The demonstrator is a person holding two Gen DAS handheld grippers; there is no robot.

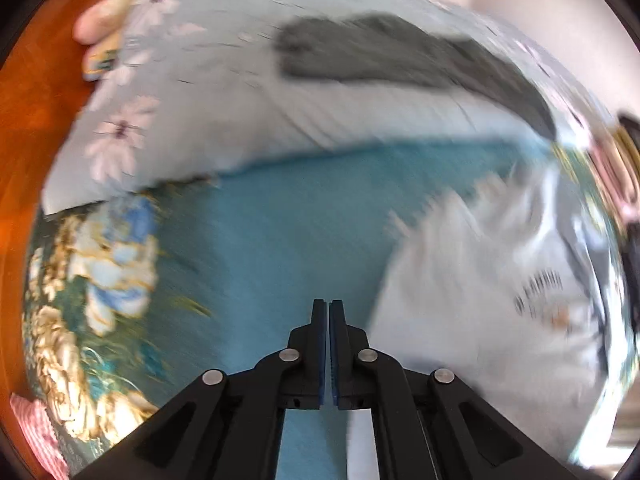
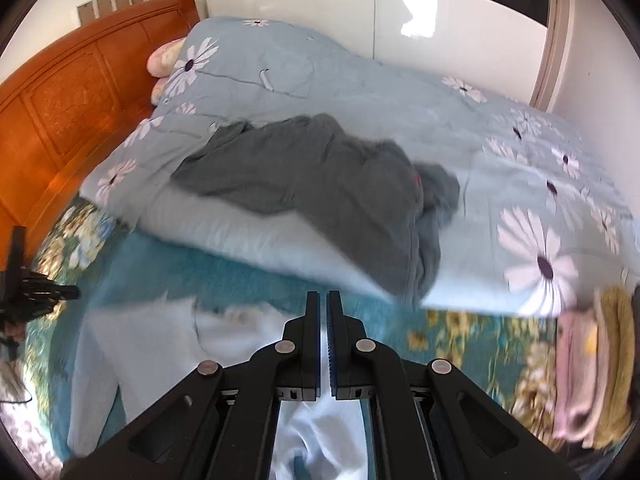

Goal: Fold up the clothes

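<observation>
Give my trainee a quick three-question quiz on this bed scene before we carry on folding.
1. True or false: the left tool is shut with nothing between its fingers.
2. Which garment lies on the flowered quilt? A) grey garment B) white garment C) pink towel
3. Fill in: the folded stack sits at the ____ edge of the right wrist view.

Key: 1 true; 2 A; 3 right.

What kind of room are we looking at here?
Most likely a home bedroom. There is a bed with an orange wooden headboard, a pale blue daisy-print duvet lying on it, and glossy white wardrobe doors along the far wall.
</observation>
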